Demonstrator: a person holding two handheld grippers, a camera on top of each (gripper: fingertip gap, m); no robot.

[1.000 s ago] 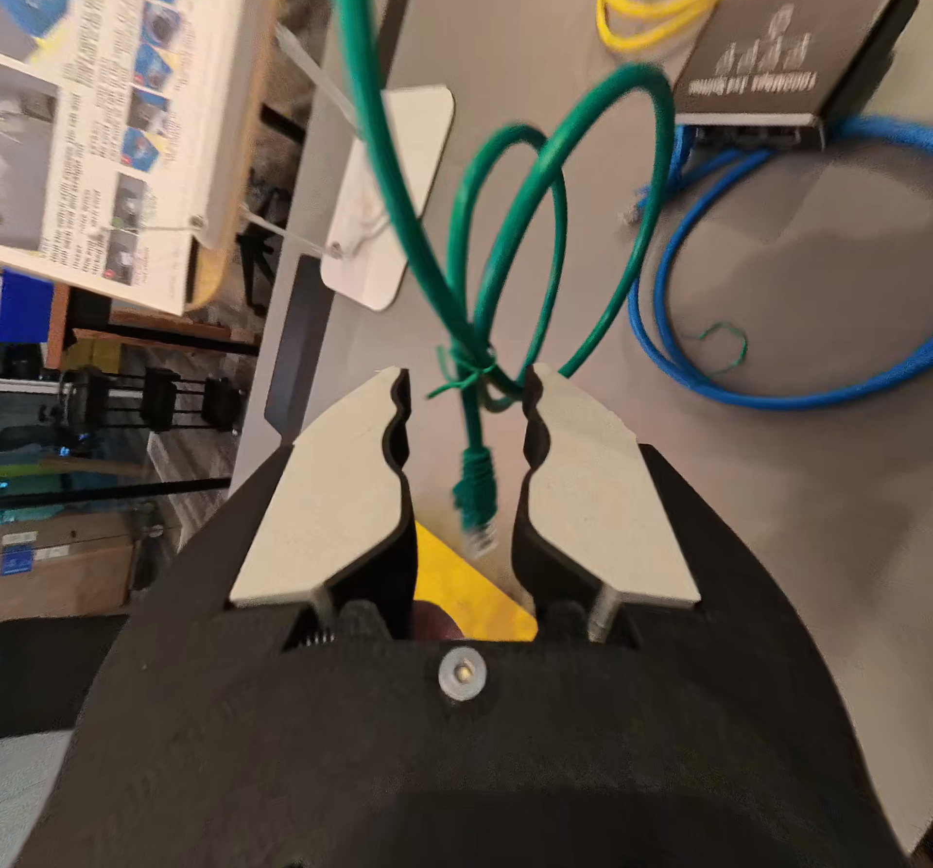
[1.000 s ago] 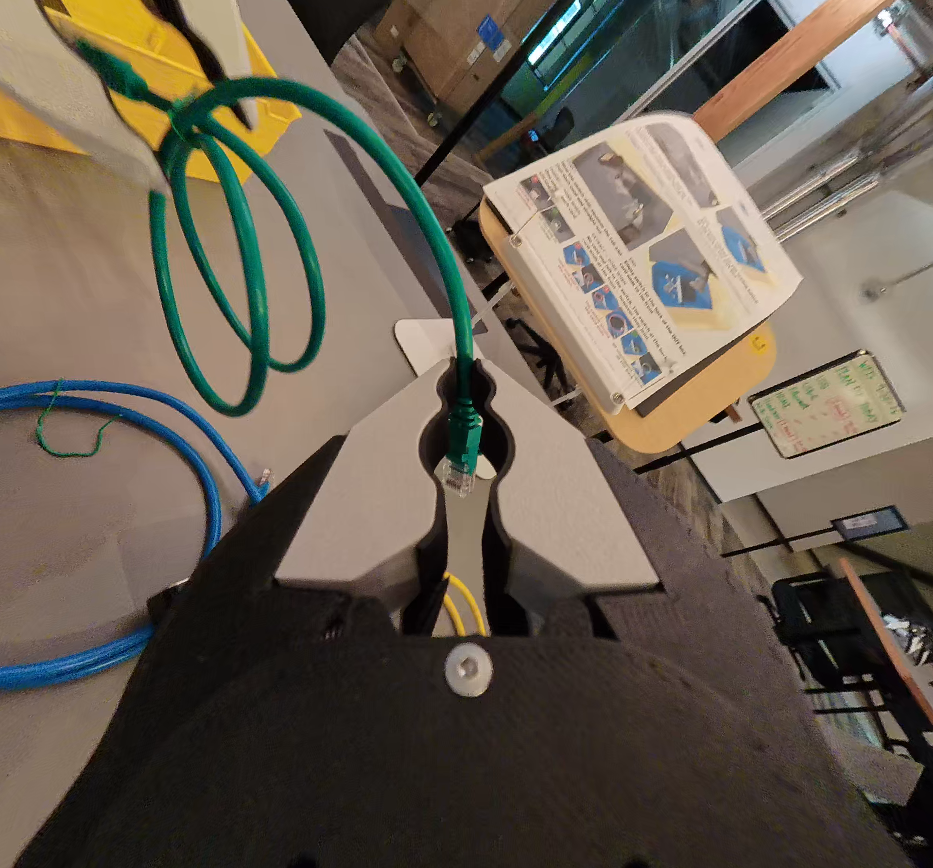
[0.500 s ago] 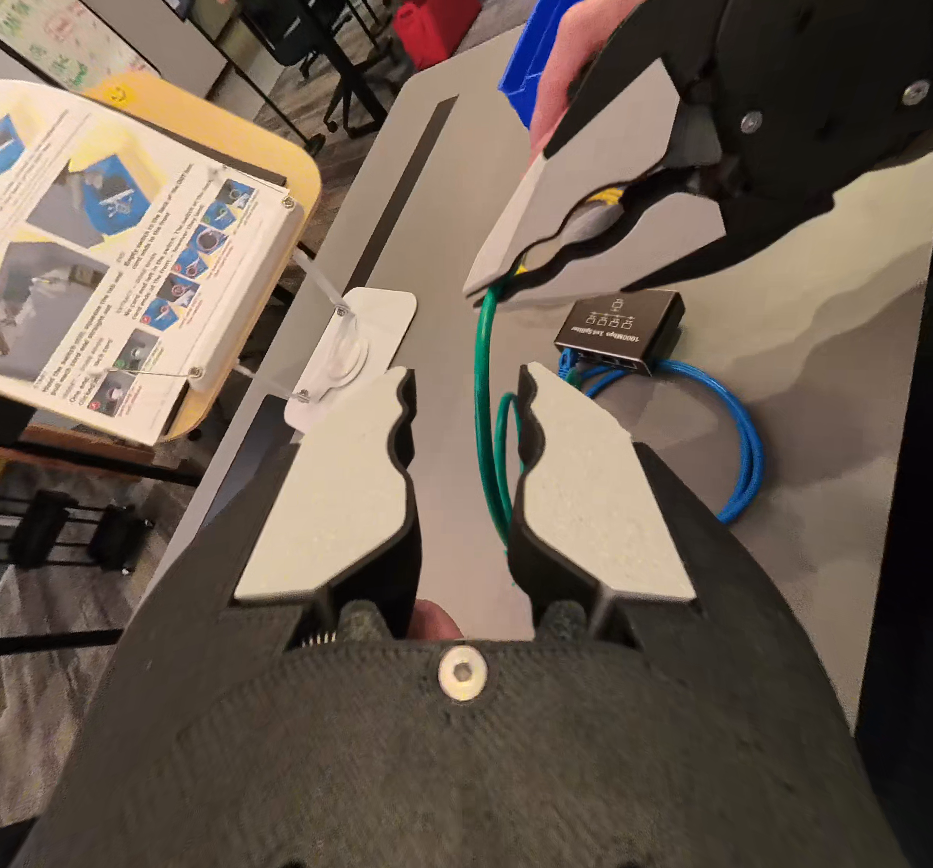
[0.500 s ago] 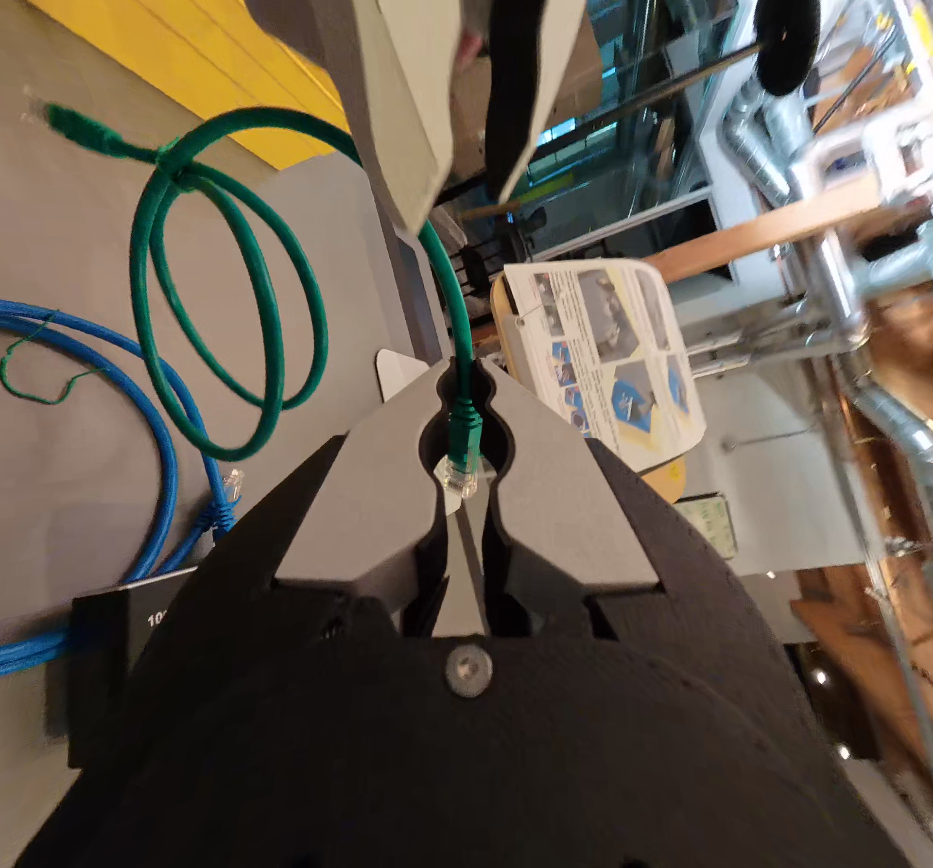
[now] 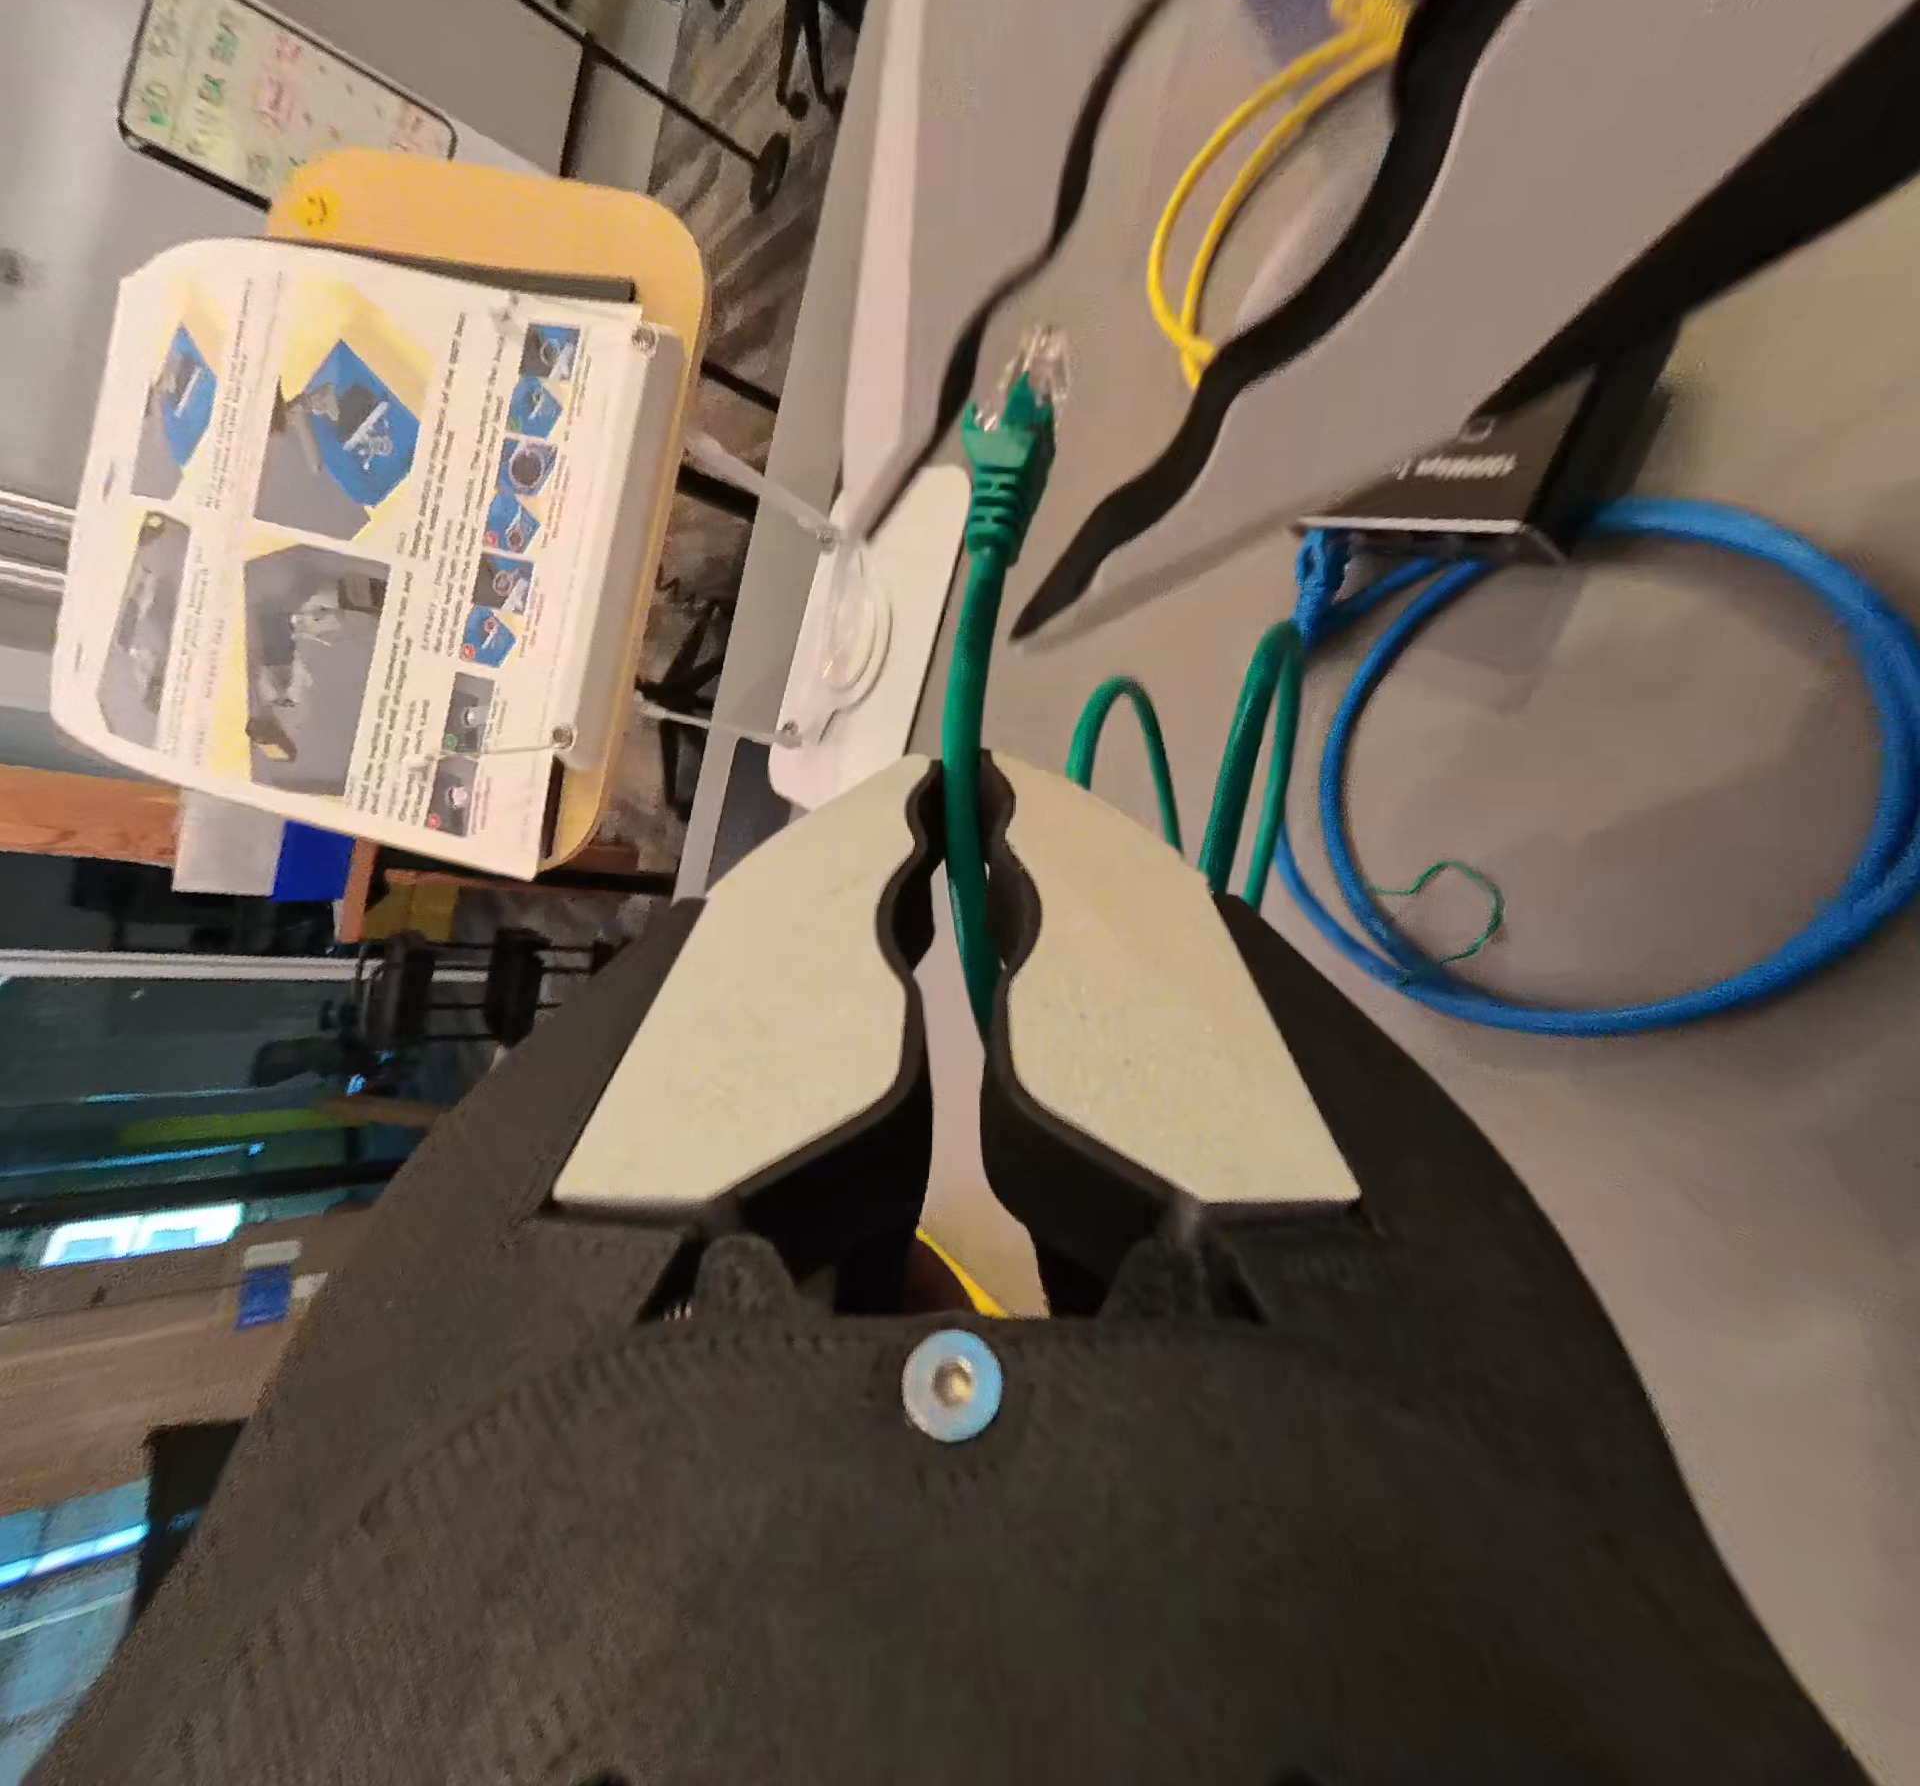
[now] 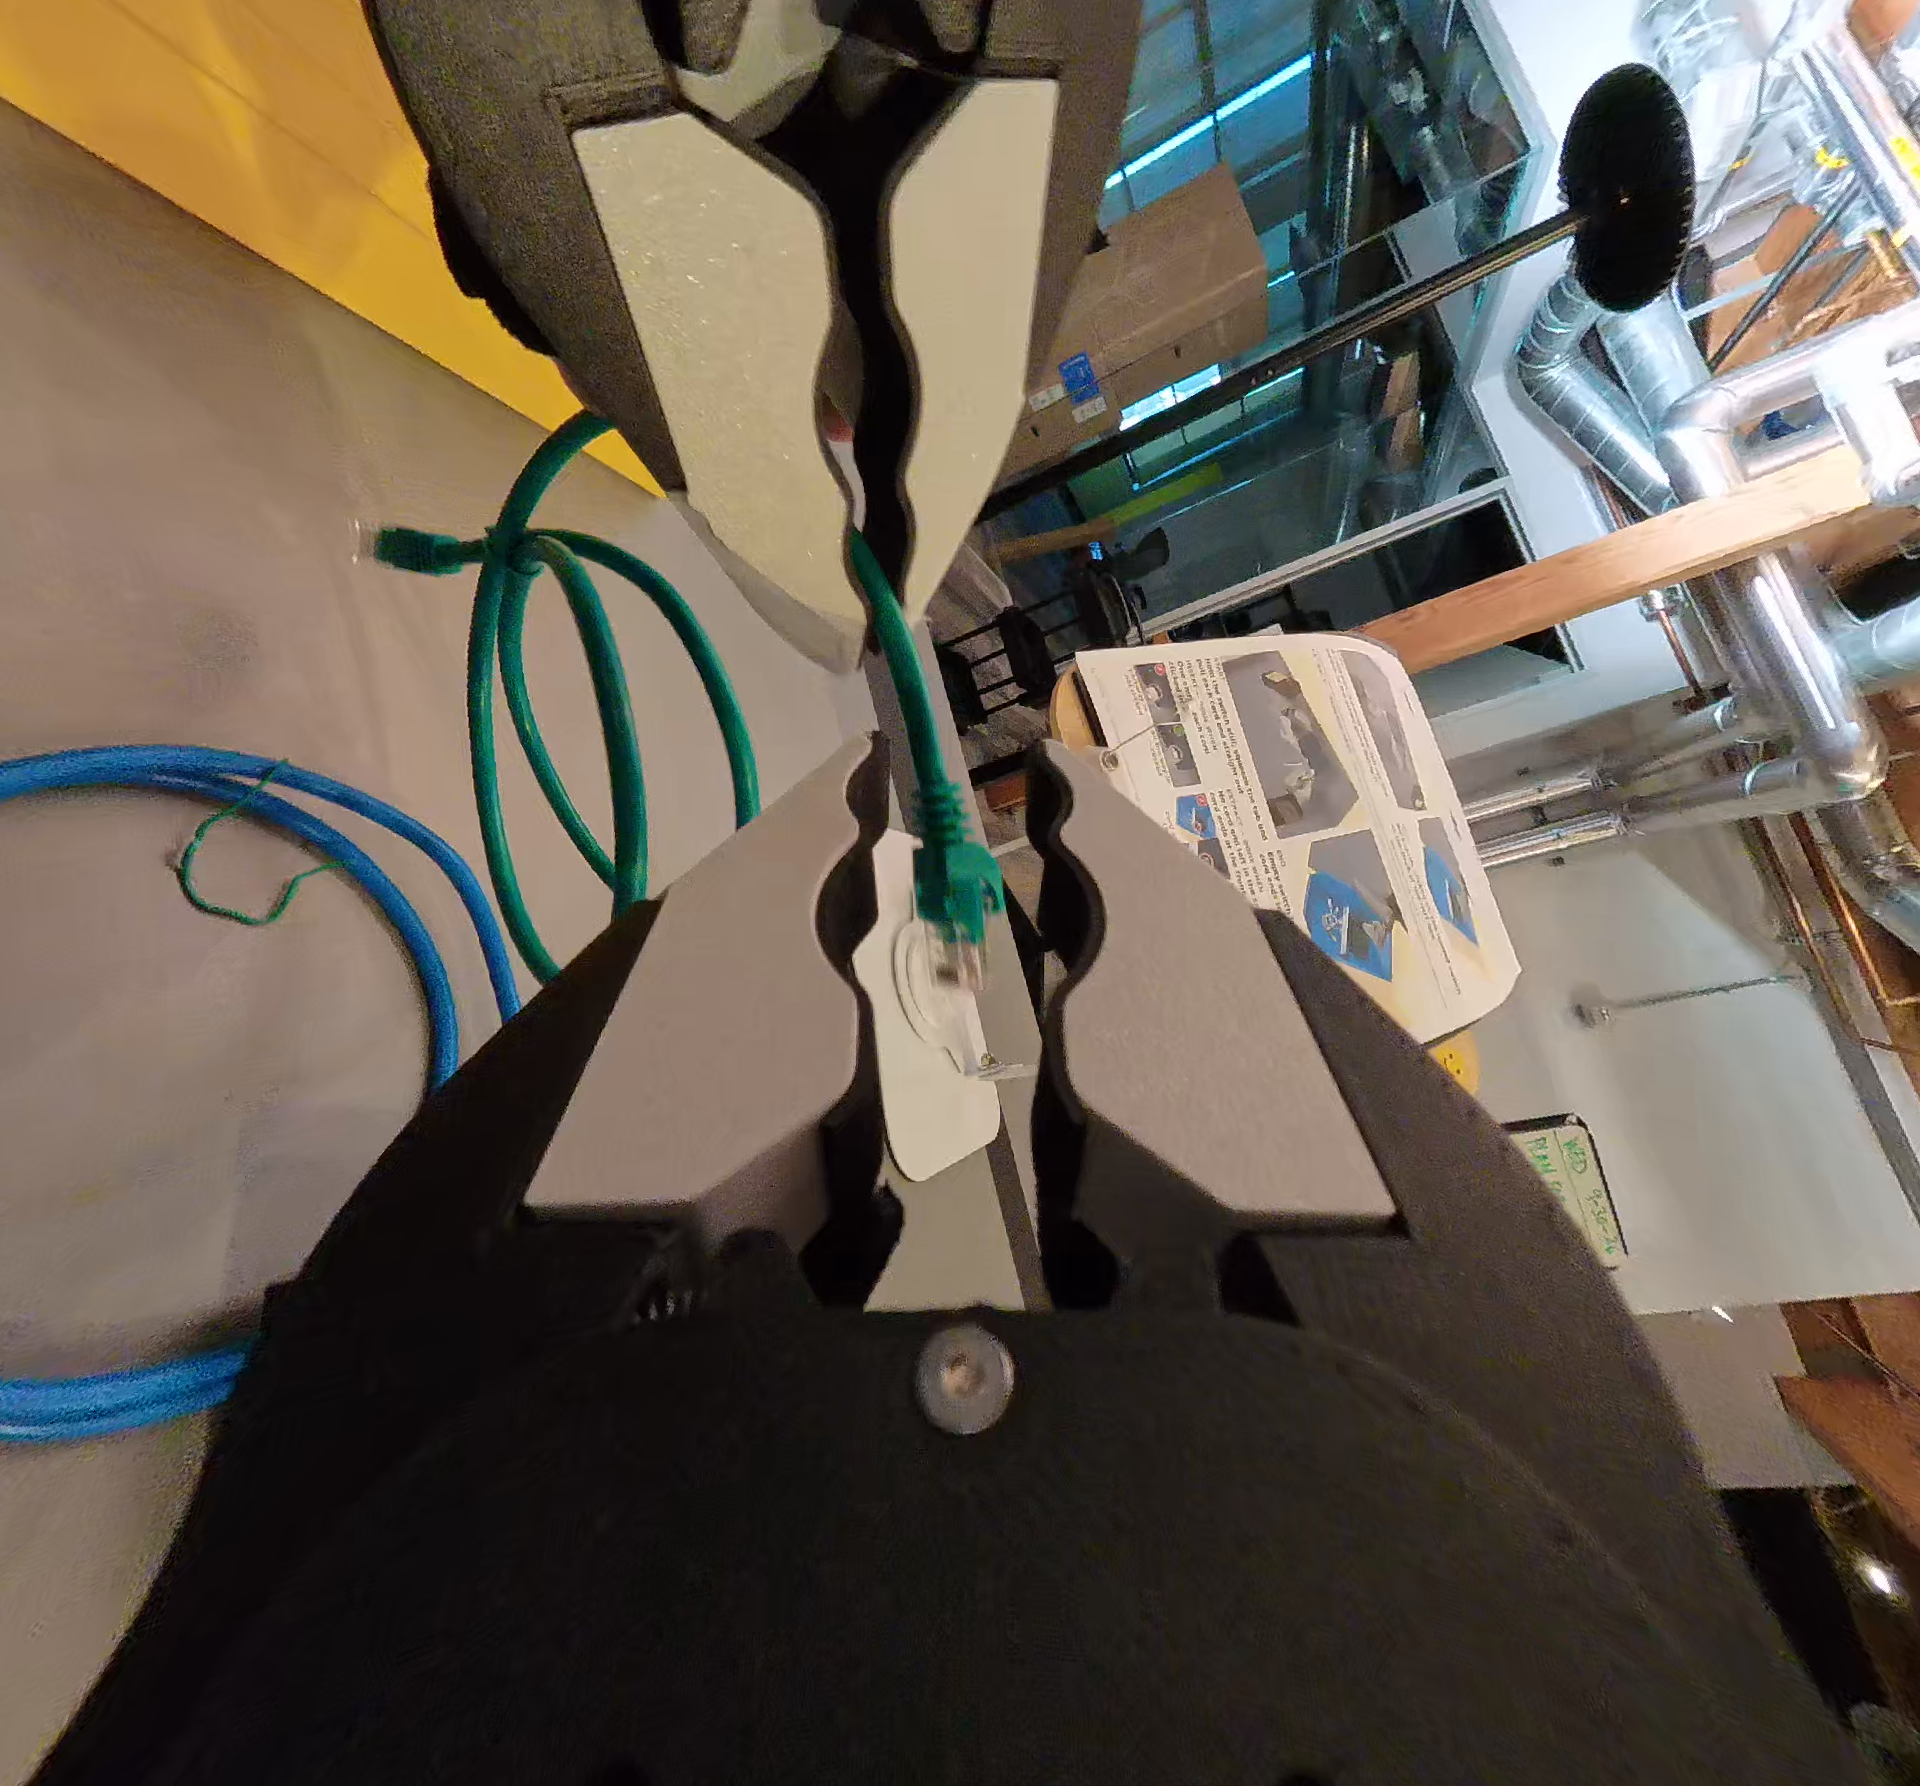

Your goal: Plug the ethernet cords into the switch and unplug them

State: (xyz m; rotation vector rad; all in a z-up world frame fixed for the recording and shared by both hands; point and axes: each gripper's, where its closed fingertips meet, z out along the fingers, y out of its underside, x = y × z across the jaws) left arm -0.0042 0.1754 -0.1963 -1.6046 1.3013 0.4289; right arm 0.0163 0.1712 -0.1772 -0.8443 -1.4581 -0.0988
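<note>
My left gripper [image 5: 961, 780] is shut on the green ethernet cord [image 5: 977, 666], a little behind its plug [image 5: 1003, 458]. The plug sticks out forward, above the grey table [image 5: 1558, 1269]. In the right wrist view, my right gripper [image 6: 956, 760] is open. The green plug [image 6: 951, 874] hangs between its fingers without either pad pressing on it. The left gripper [image 6: 883, 635] faces it from above, pinching the cord. The rest of the green cord [image 6: 582, 697] lies coiled on the table. The black switch [image 5: 1455, 479] sits at the right with a blue cord [image 5: 1662, 998] plugged in.
A yellow cord [image 5: 1226, 209] lies beyond the switch. A printed sheet on a stand [image 5: 343, 541] with a white base [image 5: 883, 614] sits at the table's left edge. A yellow bin [image 6: 208, 126] is at the near side. A loose green twist tie [image 6: 239, 863] lies on the blue cord. My two grippers' fingertips are within a few centimetres of each other.
My left gripper closed on the green cord behind the plug. My right gripper, which held that plug, opened and let go of it.
</note>
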